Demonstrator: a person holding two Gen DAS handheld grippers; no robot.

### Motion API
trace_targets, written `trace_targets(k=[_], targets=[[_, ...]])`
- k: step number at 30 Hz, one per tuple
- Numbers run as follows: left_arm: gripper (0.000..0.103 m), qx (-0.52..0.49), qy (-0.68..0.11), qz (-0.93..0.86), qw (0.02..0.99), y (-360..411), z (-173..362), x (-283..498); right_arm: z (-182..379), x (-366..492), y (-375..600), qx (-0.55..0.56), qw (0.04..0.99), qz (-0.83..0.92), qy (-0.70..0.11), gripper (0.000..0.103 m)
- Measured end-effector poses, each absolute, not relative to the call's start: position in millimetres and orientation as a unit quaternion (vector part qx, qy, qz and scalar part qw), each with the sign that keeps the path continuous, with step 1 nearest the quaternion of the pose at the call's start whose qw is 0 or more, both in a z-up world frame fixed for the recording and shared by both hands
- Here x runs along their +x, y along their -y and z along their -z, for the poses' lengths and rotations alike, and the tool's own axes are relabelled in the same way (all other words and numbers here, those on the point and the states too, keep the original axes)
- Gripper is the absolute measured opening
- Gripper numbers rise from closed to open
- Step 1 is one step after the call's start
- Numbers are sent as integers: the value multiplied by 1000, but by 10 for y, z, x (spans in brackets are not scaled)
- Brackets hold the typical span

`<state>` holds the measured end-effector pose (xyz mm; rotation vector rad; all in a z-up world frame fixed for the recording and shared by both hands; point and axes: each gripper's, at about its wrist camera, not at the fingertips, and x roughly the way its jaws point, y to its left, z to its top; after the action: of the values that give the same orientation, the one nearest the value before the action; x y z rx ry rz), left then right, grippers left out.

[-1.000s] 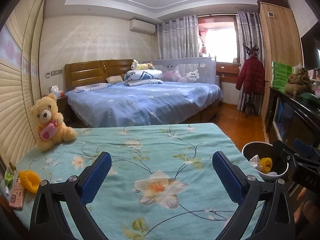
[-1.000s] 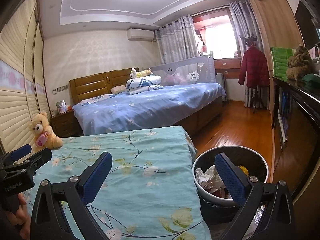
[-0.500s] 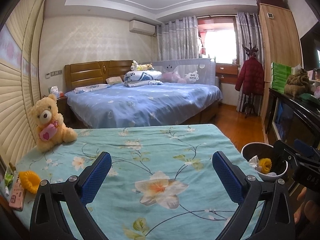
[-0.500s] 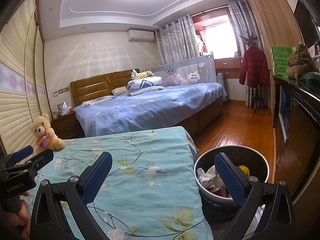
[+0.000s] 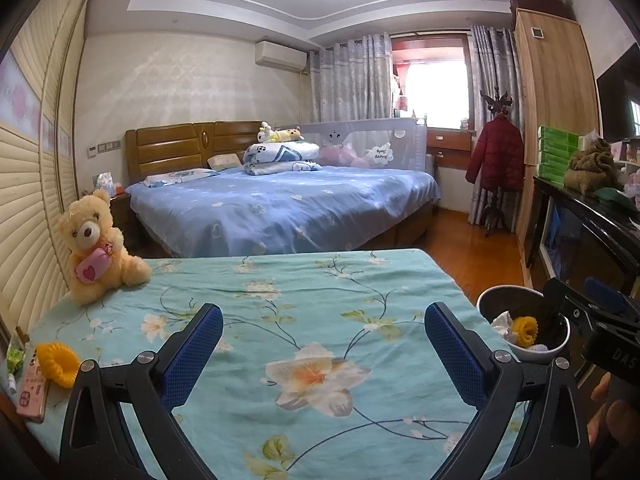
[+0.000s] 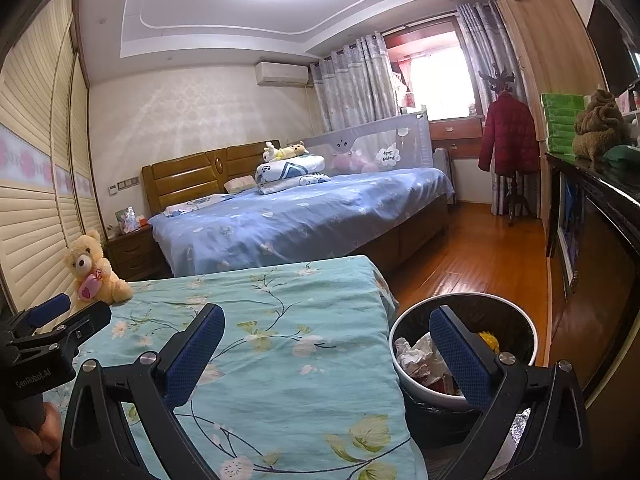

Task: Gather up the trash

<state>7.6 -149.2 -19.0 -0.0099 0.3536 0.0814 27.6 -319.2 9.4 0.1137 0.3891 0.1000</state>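
Observation:
A white trash bin (image 5: 558, 348) with a black liner stands on the floor right of the floral-sheeted bed (image 5: 304, 300); it also shows in the right wrist view (image 6: 404, 368). It holds crumpled paper (image 6: 414, 354) and a yellow ring-shaped piece (image 5: 525, 330). My left gripper (image 5: 324, 350) is open and empty above the bed. My right gripper (image 6: 326, 350) is open and empty, with its right finger over the bin's mouth. A yellow ring object (image 5: 58, 362) lies at the bed's left edge beside a pink phone (image 5: 33, 390).
A teddy bear (image 5: 94, 246) sits at the bed's far left. A larger blue bed (image 5: 280, 208) stands behind. A dark cabinet (image 6: 600, 240) runs along the right wall by the wooden floor (image 6: 480, 256). A red coat (image 5: 496, 156) hangs on a stand.
The right gripper's view has shifted slightly, the bin sitting a little further right and nearer. The left gripper has barely moved. Both stay open.

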Motion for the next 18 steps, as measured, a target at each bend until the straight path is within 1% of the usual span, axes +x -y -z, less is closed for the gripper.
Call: trace_targets(k=[18], targets=[[102, -4, -179, -39, 983, 1481, 214, 89, -107, 261, 3136, 59, 978, -54, -194, 103]])
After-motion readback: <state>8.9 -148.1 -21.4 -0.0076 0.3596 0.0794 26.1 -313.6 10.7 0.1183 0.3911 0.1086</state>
